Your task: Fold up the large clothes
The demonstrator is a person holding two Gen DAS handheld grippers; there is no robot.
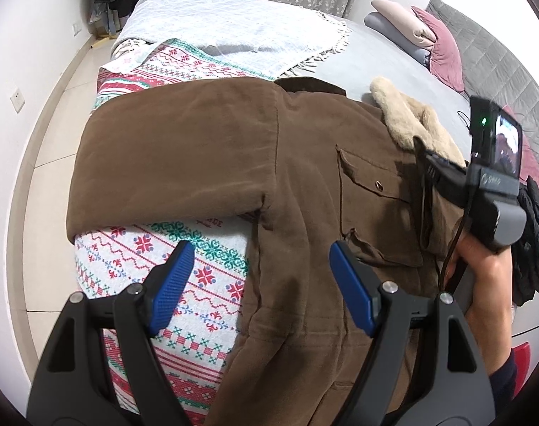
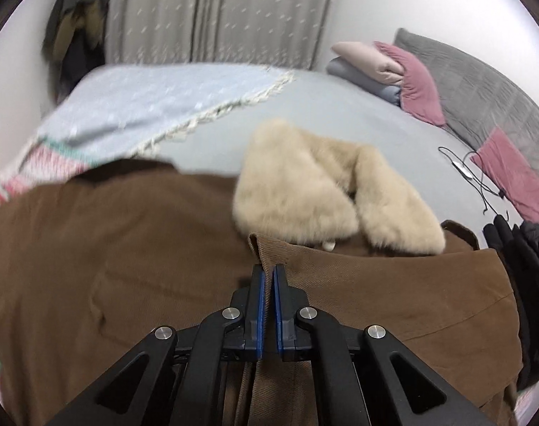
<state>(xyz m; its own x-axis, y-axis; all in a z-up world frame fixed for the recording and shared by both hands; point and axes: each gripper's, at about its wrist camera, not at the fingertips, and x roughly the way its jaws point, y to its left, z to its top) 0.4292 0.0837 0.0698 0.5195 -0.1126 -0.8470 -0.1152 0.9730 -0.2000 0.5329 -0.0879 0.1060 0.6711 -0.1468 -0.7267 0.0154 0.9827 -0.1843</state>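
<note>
A brown coat sprawls across the bed; the right gripper pinches its front edge below the fur collar, while the left gripper hovers, jaws apart.

The coat lies spread on the bed, one sleeve over the patterned blanket at the bed's left edge. Its fur collar points toward the pillows at the far right; garments, perhaps gloves, lie right.
</note>
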